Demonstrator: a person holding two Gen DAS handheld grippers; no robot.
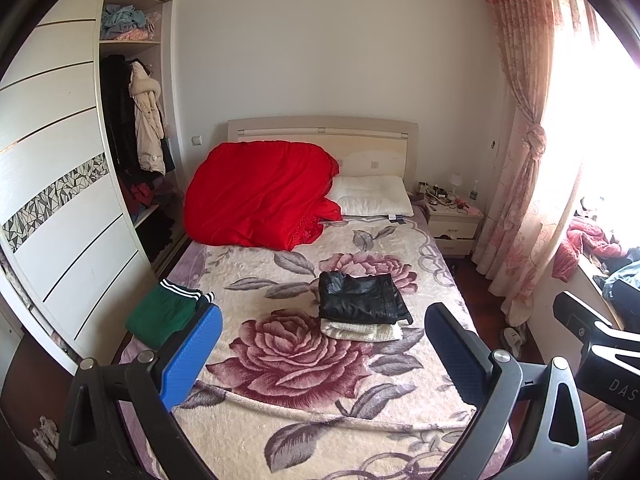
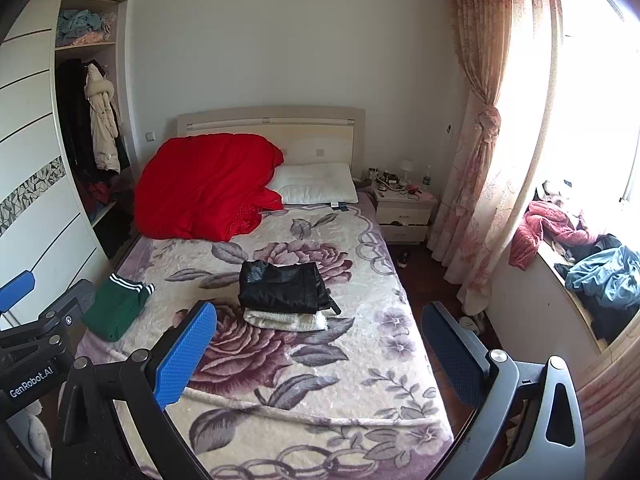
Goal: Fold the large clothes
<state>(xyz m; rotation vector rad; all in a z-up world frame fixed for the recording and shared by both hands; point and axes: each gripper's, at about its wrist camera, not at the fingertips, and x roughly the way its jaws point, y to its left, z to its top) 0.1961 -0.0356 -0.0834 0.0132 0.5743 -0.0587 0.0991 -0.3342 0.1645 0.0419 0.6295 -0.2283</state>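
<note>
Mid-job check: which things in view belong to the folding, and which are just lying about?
Job:
black garment, folded, on top of the folded white garment
folded green garment
unfolded clothes on the sill
left gripper, right gripper, both open

Lying about:
red quilt
pillow
nightstand

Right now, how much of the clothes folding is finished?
Done: a black garment folded atop a cream one, and a folded green garment. In hand: nothing; left gripper and right gripper both open. Left: probably the heap on the window ledge.
</note>
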